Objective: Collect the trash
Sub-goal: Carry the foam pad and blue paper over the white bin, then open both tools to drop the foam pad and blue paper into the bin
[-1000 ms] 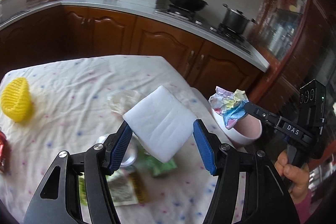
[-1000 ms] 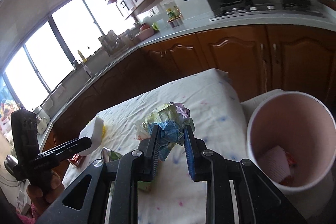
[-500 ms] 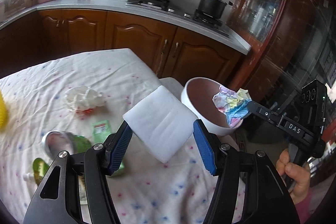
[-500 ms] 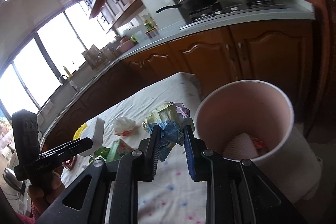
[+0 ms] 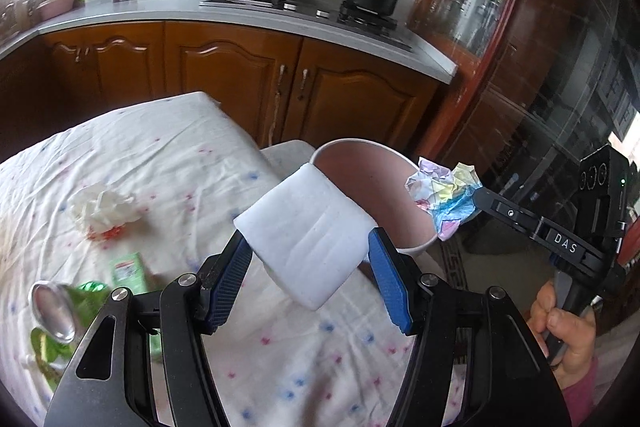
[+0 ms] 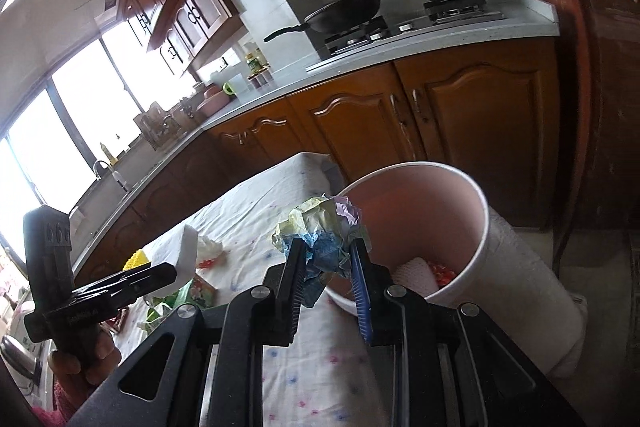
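Trash bin (image 6: 476,247) beside table (image 5: 200,163) — tissue (image 5: 102,207), packets (image 5: 128,269) strewn there.

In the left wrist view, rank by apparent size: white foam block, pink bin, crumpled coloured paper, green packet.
1. White foam block and pink bin: unsure, since the block is nearer the camera and hides part of the bin.
2. Crumpled coloured paper.
3. Green packet, smallest.

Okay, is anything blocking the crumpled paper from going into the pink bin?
Nothing visible does. The right gripper holds the crumpled paper at the pink bin rim, its mouth open.
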The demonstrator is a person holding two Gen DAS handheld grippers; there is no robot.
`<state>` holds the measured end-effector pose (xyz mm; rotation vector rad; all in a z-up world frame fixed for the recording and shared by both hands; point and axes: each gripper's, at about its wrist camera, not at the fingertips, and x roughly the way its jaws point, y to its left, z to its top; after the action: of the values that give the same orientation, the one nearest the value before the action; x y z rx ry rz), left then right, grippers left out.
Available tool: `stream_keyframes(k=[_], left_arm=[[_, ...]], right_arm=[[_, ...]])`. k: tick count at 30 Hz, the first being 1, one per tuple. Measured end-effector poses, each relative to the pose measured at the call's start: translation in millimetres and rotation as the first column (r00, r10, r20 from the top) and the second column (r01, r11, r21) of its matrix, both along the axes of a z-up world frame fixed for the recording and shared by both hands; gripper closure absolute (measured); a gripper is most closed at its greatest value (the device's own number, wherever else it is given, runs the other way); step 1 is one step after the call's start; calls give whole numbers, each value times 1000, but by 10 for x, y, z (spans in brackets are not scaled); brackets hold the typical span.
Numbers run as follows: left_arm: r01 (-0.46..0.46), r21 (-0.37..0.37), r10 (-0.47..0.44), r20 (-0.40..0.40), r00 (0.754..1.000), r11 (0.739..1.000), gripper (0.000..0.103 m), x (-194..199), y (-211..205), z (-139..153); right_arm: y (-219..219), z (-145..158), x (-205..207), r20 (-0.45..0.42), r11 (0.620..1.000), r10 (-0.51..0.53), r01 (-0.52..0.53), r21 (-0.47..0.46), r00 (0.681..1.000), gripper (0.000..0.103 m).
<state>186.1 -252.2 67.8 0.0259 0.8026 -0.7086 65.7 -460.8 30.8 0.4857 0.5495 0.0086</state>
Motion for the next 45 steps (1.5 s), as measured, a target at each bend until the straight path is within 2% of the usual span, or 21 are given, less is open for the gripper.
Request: stream_keyframes(k=[11, 16, 23, 31, 37, 41, 43, 45], left_arm=[[102, 86, -102, 0, 995, 991, 43, 139, -694, -47], [158, 143, -157, -23, 987, 977, 42, 263, -1046, -131], [189, 223, -180, -59, 982, 956, 41, 420, -1405, -327], [222, 288, -193, -126, 973, 931, 38, 540, -1636, -551], [229, 299, -185, -168, 968, 926, 34, 605, -1693, -633], [229, 294, -183, -176, 967, 928, 33, 627, -1697, -636], [230, 289, -185, -174, 967, 929, 32, 625, -1691, -626], [228, 279, -186, -171, 968, 933, 31, 618, -1674, -608]], right_arm=[[-333, -54, 19, -36, 998, -59, 59, -9, 998, 80], [-493, -85, 142, -74, 998, -61, 60, -13, 995, 80], [-647, -189, 308, -133, 999, -50, 48, -13, 990, 80], [-722, -346, 489, -220, 999, -30, 25, -26, 975, 79], [-769, -385, 555, -243, 1000, -22, 17, -24, 970, 76], [-805, -397, 558, -244, 1000, -26, 25, -6, 969, 72], [-829, -399, 545, -236, 999, -28, 31, 10, 971, 61], [-833, -386, 526, -229, 999, -34, 37, 10, 973, 60]])
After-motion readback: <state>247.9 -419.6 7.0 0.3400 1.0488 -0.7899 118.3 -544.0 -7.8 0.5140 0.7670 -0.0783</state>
